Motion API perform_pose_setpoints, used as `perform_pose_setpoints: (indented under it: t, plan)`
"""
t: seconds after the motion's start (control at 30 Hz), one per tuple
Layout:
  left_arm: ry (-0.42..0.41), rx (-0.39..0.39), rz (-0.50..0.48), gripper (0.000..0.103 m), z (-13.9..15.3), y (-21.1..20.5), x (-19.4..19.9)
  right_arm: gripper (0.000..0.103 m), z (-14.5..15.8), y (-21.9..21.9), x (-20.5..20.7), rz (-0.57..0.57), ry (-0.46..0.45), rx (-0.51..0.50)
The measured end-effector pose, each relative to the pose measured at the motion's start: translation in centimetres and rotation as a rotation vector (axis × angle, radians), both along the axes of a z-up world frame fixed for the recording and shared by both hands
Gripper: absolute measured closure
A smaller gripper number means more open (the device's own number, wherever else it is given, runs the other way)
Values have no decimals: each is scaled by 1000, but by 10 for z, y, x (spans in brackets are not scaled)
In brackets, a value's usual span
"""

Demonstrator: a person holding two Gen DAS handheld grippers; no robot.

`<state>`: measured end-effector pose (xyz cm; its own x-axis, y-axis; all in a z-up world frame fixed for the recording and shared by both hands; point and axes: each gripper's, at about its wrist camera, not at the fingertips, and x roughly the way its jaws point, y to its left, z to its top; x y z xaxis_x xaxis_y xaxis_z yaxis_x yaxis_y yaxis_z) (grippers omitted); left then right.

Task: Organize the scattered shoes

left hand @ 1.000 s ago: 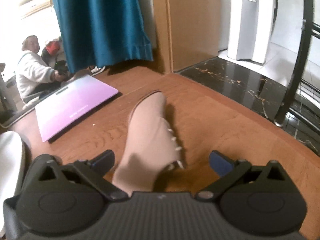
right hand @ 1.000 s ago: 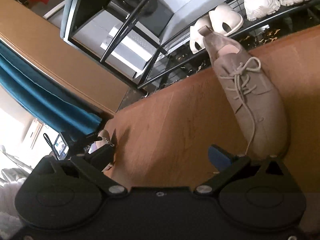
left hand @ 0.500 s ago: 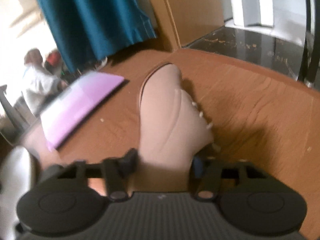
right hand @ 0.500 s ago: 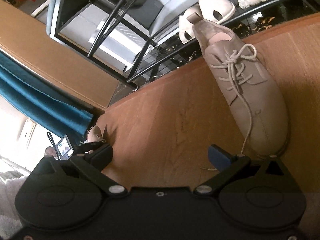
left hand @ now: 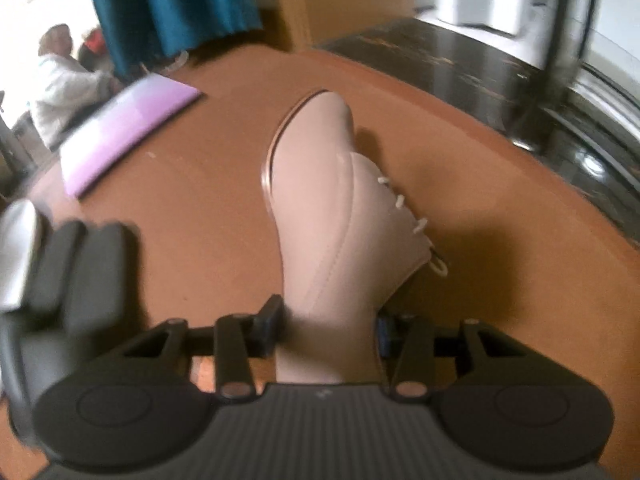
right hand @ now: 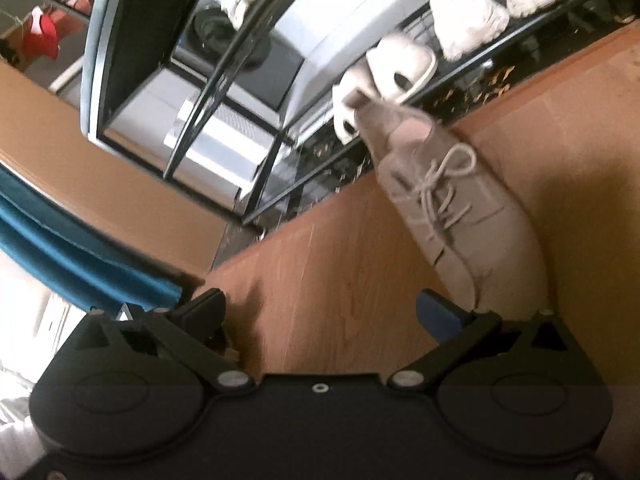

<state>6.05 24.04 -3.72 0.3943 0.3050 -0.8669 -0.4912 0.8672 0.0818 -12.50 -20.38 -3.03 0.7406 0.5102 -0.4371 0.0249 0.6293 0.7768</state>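
Note:
In the left wrist view my left gripper (left hand: 326, 326) is shut on the heel end of a pink lace-up shoe (left hand: 332, 200), whose toe points away over the brown wooden floor (left hand: 200, 216). In the right wrist view my right gripper (right hand: 320, 312) is open and empty above the floor. A taupe suede sneaker (right hand: 452, 208) with tied laces lies just ahead and to the right of it, heel toward a black metal shoe rack (right hand: 460, 68).
A purple flat board (left hand: 124, 132) lies on the floor at left. The rack holds white slides (right hand: 384, 76) and white sneakers (right hand: 472, 12). A teal curtain (left hand: 172, 4), a seated person (left hand: 64, 80) and dark marble flooring (left hand: 480, 64) are beyond.
My left gripper has closed on the pink shoe's heel and the view has shifted with it. My right gripper has moved closer to the taupe sneaker and stays open.

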Motion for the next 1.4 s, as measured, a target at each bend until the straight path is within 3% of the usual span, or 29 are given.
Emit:
perform_pose_setpoints:
  t: [0.13,0.3,0.47,0.6,0.7,0.8,0.83,0.87,0.93,1.0,1.13,1.27,1.4]
  plan:
    - [43,-120,-133,62,14,-65,8,0,5,-7,-6,-27,-18,-2]
    - [4,-198,-203,69,30,-107,8,0,12,-16,-10,-38,-54,33]
    - [-35,-349,-147,68,28,-103,-4,0,16,-25,-10,-57,-73,65]
    - [-56,-436,-10,69,27,-67,-19,0,18,-25,-10,-42,-92,68]
    - [-54,-406,90,66,31,-37,-31,0,20,-24,-11,-27,-101,63]
    - [-114,-465,66,60,43,-16,-43,0,19,-19,-10,-13,-96,27]
    - [-130,-456,79,46,49,-12,-50,0,20,-17,-11,-8,-97,5]
    - [-146,-447,92,23,55,-7,-57,0,20,-15,-11,-4,-98,-14]
    - [-178,-416,131,3,64,-3,-68,0,23,-7,-11,16,-116,-103]
    - [-250,-314,242,1,79,0,-92,0,29,7,-6,37,-148,-236]
    - [-317,-245,347,1,92,-1,-116,0,47,52,16,127,-231,-418]
    - [-463,-307,477,1,95,11,-150,0,56,123,58,337,-280,-468]
    - [-480,-329,546,1,88,18,-156,0,47,199,98,553,-294,-583]
